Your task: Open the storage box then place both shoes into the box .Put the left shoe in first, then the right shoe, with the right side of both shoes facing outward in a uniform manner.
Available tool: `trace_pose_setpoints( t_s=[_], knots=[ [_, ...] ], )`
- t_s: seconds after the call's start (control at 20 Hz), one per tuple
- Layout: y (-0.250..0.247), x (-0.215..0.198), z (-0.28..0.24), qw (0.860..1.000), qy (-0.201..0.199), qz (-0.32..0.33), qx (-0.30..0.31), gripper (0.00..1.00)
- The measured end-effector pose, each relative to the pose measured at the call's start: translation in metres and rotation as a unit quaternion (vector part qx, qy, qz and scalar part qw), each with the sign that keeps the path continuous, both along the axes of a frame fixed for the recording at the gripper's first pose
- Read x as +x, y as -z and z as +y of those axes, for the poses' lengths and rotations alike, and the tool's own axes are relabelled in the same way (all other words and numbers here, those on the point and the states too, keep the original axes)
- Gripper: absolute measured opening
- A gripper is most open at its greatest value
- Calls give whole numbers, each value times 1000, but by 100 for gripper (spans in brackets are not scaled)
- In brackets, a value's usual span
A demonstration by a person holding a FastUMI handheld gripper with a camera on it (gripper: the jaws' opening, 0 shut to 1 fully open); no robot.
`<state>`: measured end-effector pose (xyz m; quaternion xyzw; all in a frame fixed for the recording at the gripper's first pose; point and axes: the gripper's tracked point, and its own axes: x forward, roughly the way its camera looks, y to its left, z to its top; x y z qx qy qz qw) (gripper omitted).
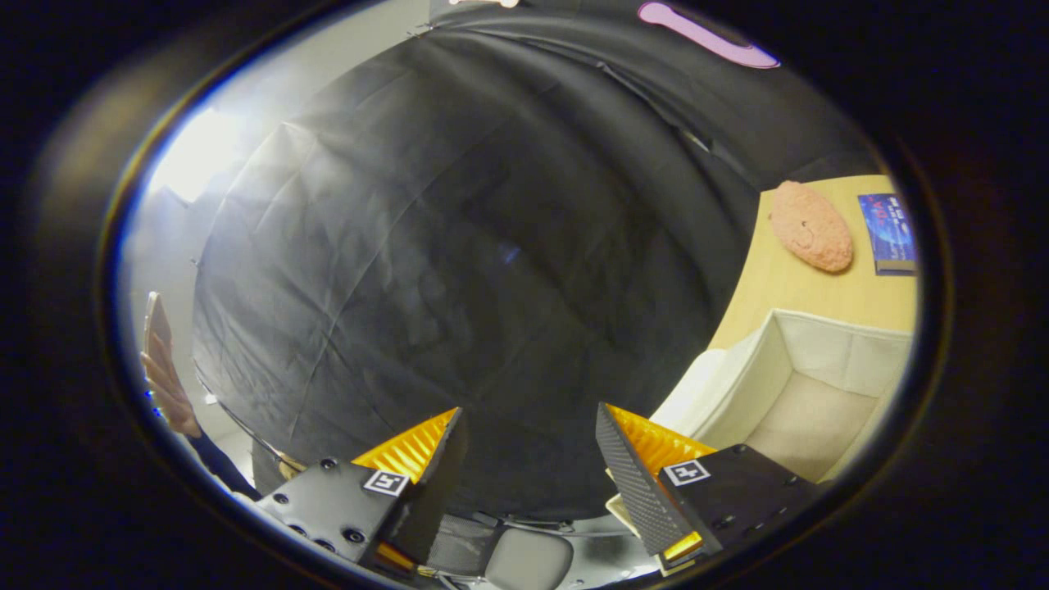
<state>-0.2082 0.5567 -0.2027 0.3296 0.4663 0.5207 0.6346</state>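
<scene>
1. The gripper (pixel 531 447) stands with its two fingers spread wide apart and nothing between them; they point at the black cloth wall (pixel 475 270) of the booth, which takes up most of what lies ahead.
2. The storage box (pixel 807 393), a cream fabric one, sits on the wooden desk (pixel 770 283) off to the right of the right finger. Its top is open and the pale inner walls and bottom show, with no shoe seen inside.
3. A flap or lid of the same cream fabric (pixel 697 393) hangs at the box's near-left side, just beyond the right fingertip.
4. Farther along the desk, past the box, lies a pink, bumpy oval thing (pixel 811 228); I cannot tell what it is.
5. Just beside it, toward the desk's far edge, lies a blue book (pixel 889 232).
6. Below the fingers shows a grey chair seat (pixel 529 561).
7. Well off to the left of the left finger, a person's hand (pixel 164 377) holds a flat object, with a dark sleeve beneath it.
</scene>
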Motion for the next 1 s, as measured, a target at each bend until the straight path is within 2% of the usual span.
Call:
trace_pose_setpoints(
  t_s=[0.25, 0.6, 1.0],
  knots=[
    [15, 26, -30, 999, 46, -1, -20, 96],
    [47, 62, -139, 989, 126, 3, -74, 96],
    [96, 75, -233, 973, 183, 24, -138, 96]
  ],
)
